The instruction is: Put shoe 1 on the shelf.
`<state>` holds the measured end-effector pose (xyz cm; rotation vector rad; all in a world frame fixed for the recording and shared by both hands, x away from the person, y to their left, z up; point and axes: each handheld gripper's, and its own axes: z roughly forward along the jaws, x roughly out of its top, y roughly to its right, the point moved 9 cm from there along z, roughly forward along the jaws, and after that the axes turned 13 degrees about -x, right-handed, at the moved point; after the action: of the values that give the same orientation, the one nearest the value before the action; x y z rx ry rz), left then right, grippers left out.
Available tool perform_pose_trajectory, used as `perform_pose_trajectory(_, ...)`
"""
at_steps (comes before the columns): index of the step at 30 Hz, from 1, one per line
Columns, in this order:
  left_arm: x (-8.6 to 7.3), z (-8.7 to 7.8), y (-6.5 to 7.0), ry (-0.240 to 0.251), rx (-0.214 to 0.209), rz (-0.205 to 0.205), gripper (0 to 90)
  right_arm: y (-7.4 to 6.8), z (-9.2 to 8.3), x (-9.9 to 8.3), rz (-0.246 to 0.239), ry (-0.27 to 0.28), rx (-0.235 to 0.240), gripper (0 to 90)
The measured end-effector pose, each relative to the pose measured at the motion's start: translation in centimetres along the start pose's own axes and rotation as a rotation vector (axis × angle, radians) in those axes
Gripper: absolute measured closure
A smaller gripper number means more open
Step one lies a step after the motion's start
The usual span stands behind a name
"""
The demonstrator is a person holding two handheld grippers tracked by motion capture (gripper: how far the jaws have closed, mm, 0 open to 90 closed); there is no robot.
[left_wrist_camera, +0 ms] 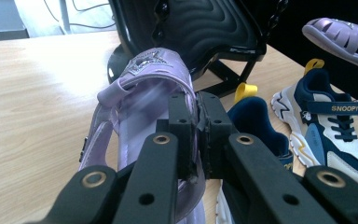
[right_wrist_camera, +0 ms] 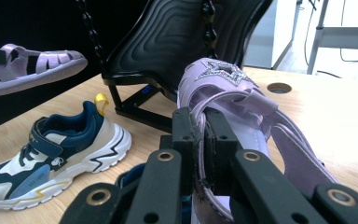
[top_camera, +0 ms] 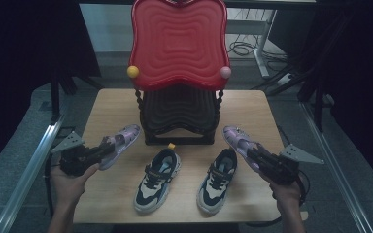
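Pinching lilac sandals (top_camera: 120, 141) (seemingly lifted) between both grippers' jaws

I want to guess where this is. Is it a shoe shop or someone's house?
Probably neither: it looks like a lab or workshop. A small wooden table stands among dark curtains, with cables on the floor and metal rails alongside.

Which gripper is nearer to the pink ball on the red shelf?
Right. The right gripper, shut on a purple sandal, is below the pink ball, slightly right. The left gripper sits across the table, below the yellow ball.
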<state>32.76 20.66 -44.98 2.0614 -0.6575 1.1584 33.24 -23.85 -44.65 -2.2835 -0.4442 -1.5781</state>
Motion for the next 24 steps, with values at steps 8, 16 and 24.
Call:
perform_pose_trajectory(8,0.9,0.7,0.6,0.002,-0.02,0.019,85.4,-1.5,1.0,0.4,-0.013,-0.003,0.03,84.7)
perform_pose_trajectory(16,1.5,1.7,1.0,0.002,-0.038,0.03,85.4,-2.7,1.8,0.7,-0.031,-0.003,0.056,84.7)
perform_pose_trajectory(24,2.3,3.2,1.5,-0.002,-0.063,0.04,85.4,-3.8,2.8,1.2,-0.04,-0.008,0.074,84.6)
